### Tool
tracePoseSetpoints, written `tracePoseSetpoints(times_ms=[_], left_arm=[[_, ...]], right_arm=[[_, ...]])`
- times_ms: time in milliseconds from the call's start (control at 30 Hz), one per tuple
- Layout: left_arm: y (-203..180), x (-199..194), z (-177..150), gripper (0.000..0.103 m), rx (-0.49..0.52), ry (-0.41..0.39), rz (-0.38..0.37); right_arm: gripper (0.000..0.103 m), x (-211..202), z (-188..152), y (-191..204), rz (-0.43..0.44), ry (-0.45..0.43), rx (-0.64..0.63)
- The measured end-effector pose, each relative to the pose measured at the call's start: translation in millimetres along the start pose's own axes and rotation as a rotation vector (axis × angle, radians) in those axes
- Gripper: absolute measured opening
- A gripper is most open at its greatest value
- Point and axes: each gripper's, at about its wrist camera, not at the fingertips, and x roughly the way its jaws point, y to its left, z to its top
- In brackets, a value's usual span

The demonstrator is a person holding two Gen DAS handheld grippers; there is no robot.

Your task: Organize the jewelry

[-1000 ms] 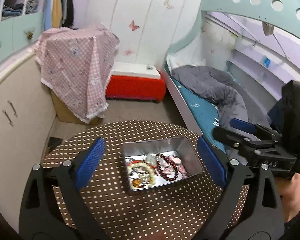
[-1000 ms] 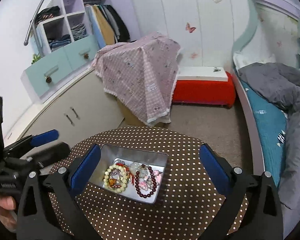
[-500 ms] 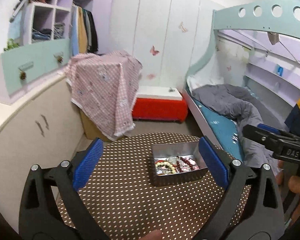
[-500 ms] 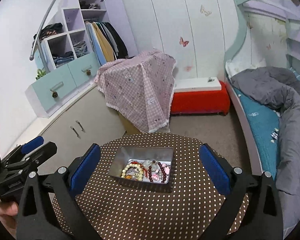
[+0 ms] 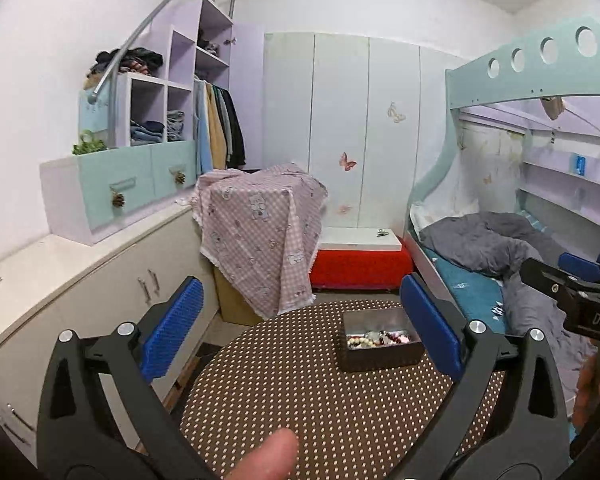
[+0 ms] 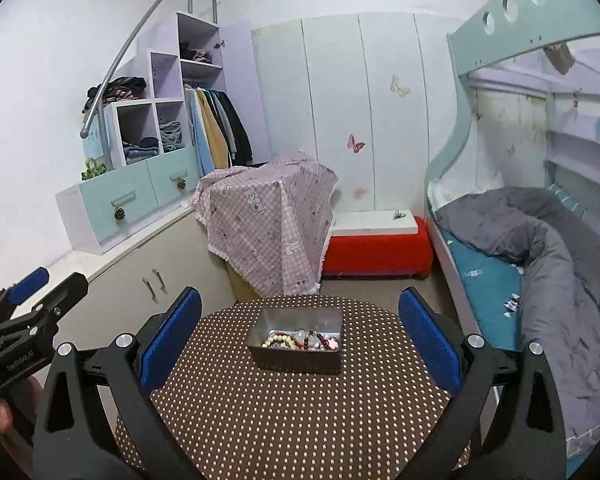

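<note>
Both grippers are pulling back and up from the metal tin (image 6: 296, 338), now smaller in view. Left gripper (image 5: 300, 330) and right gripper (image 6: 300, 332) are hanging wide open, empty. Bracelets (image 6: 300, 339) are lying inside the tin on the dotted round table (image 6: 300, 412).

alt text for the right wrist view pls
An open right gripper frames a metal tin of bead bracelets on a round polka-dot table. The left gripper shows at the left edge; behind are a bunk bed and shelves.
</note>
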Motion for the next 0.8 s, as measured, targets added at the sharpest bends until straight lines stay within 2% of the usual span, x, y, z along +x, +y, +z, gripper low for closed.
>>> tracePoseSetpoints(times_ms=[167,433,633,800], left_arm=[[0,-32,-12,0.097,-0.001,-0.029,-0.008],[-2,-77,-29,0.097,0.018,-0.069,0.036],[1,-98,-34,0.097,-0.030,-0.063,-0.058],[-2,-97,-41,0.097,-0.027,-0.049,-0.074]], right_arm=[[0.095,-32,-21,11,-0.034,-0.032,-0.018],[0.095,-80,-48,24,-0.092,-0.091,-0.041],[0.095,-93,-62,28,-0.082,-0.102,-0.023],[0.095,-91,-73,27,-0.090,-0.088,-0.013]])
